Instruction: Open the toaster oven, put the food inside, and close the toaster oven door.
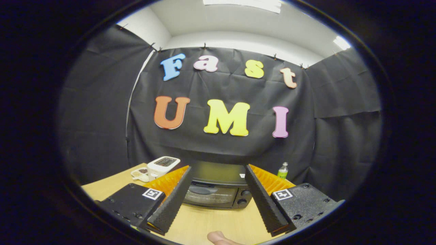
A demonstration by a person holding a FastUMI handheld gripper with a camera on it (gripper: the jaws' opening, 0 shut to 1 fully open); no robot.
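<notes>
Hovering over table (211, 223), gripper (218, 172) spread wide, holding nothing — oven (218, 189) door shut, far between fingers. Bare wood nearer. Toaster (162, 166) far left, bottle (282, 170) far right.

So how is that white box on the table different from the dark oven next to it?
The white appliance is pale and the smaller of the two; the toaster oven is dark and bigger. The oven sits between and beyond the open gripper fingers; the white one stands beyond the left finger. The oven's glass door looks closed. Both rest on the wooden table.
</notes>
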